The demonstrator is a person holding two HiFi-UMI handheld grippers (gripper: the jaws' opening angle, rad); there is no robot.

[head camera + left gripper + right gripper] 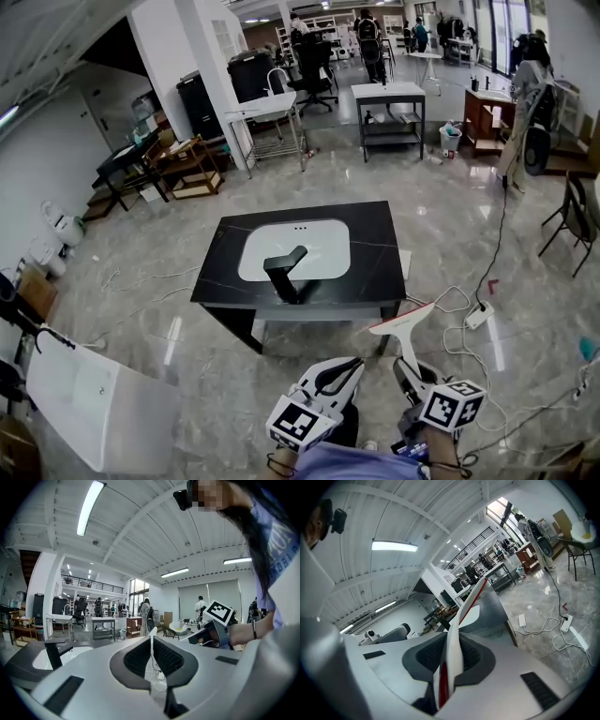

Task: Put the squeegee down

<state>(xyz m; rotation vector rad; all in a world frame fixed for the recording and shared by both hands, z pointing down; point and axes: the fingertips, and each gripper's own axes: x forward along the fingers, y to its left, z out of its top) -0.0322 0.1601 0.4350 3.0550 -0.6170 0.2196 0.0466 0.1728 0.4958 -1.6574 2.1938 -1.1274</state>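
The squeegee [401, 322] is white with a red strip; its blade hangs in the air just off the near right corner of the black sink table [370, 234]. My right gripper [410, 370] is shut on its handle, and in the right gripper view the squeegee [457, 639] runs up out of the closed right gripper [452, 657] toward the table. My left gripper [336, 375] is beside it at the left, shut with nothing held; its pads [140, 656] meet. The table carries a white basin [323, 246] and a black faucet [286, 270].
A white panel [94, 403] lies on the floor at lower left. Cables and a power strip [478, 314] trail over the floor right of the table. A chair [572, 220] stands at far right, with carts and tables [389, 94] behind.
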